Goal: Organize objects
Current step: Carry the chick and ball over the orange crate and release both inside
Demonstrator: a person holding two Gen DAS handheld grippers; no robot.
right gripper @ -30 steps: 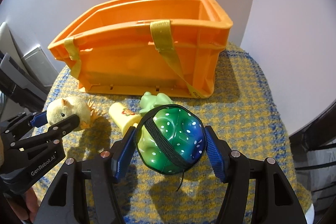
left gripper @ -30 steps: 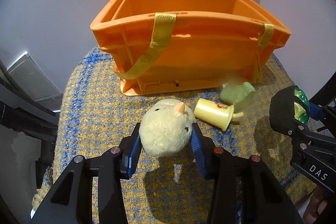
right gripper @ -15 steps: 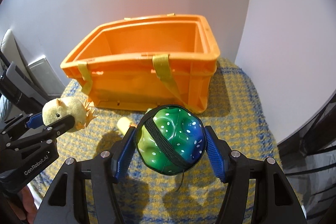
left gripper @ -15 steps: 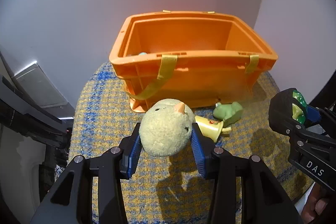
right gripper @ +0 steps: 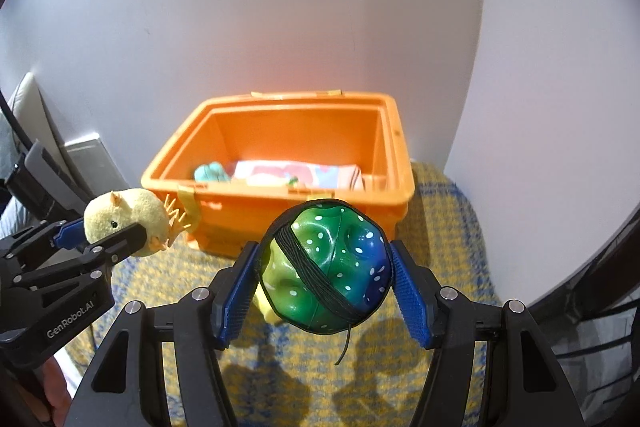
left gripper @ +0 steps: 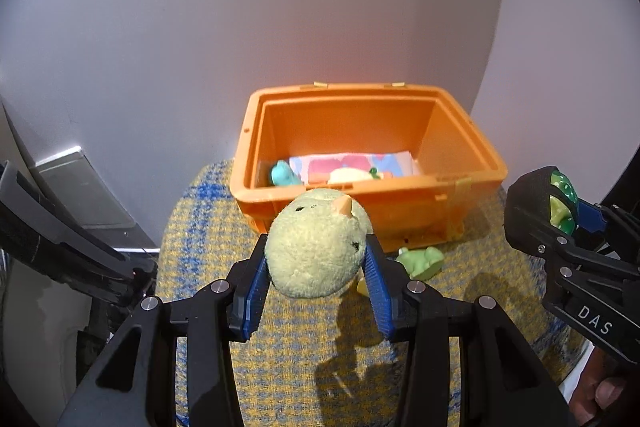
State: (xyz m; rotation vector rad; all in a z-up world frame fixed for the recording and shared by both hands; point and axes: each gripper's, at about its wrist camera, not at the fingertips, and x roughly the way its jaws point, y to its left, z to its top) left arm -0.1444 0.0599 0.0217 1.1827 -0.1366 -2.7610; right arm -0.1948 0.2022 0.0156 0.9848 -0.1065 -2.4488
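1. Left gripper (left gripper: 318, 285) clamped on chick (left gripper: 318, 243), held above cloth (left gripper: 200, 227) before bin (left gripper: 468, 147); beak up, pointing toward bin
2. Right gripper (right gripper: 324, 289) clamped on ball (right gripper: 326, 267), cord band running diagonally, also above cloth

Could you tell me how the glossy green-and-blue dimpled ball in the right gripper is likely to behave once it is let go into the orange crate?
The glossy green-and-blue dimpled ball looks smooth, so probably slippery between the right gripper pads. Being roundish, it would likely roll inside the orange plastic crate, though its dimples may slow that.
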